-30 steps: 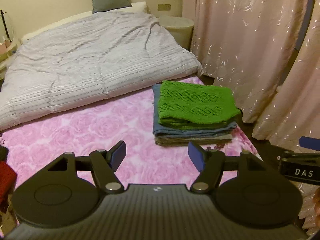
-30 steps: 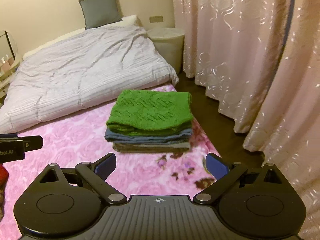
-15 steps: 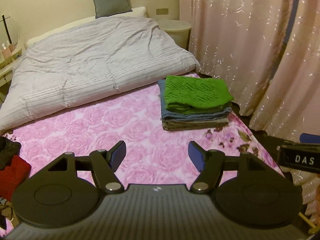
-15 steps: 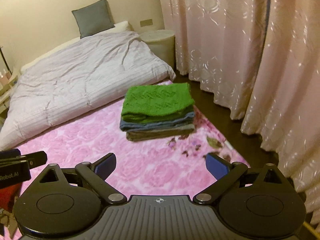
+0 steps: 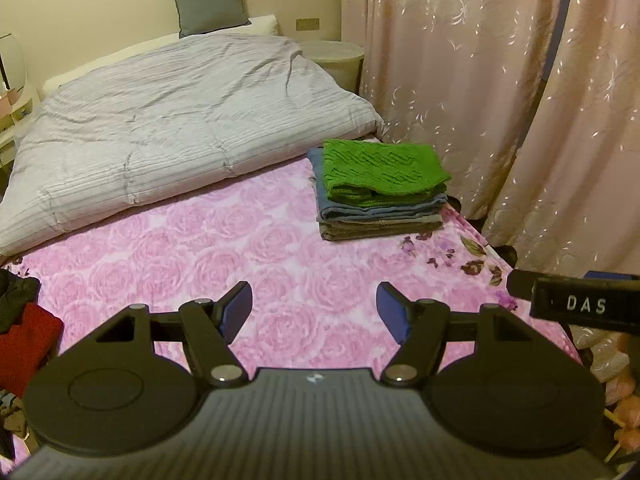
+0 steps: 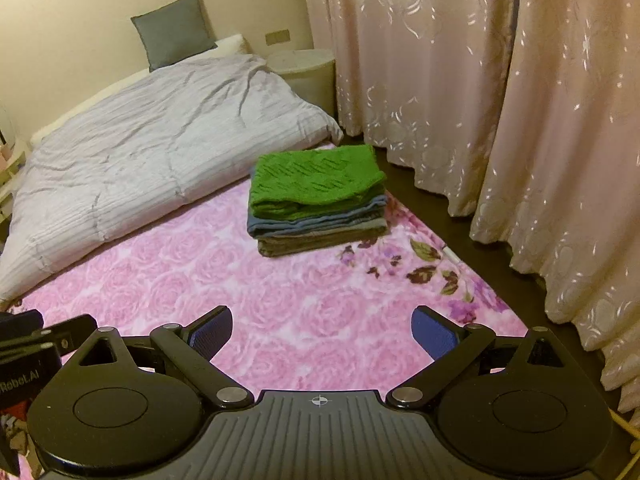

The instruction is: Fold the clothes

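A home bedroom: duvet-covered bed, pillow, pink curtains.

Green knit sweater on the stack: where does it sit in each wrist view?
Left wrist: green knit sweater right of centre, topping the folded stack.
Right wrist: sweater at centre, mid-height.
Shared landmark: grey cushion at the wall.

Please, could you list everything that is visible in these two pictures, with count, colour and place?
Folded knitted sweater: one, green, top of stack.
Folded garments: at least two, blue and grey-brown, beneath it.
Rose-patterned blanket: one, pink, covering near bed.
Quilted duvet: one, pale grey, far bed.
Square pillow: one, dark grey, against wall.
Curtains: pink, right side.
Unfolded clothes: red and black, left edge.
Left gripper: open, empty.
Right gripper: open, empty.
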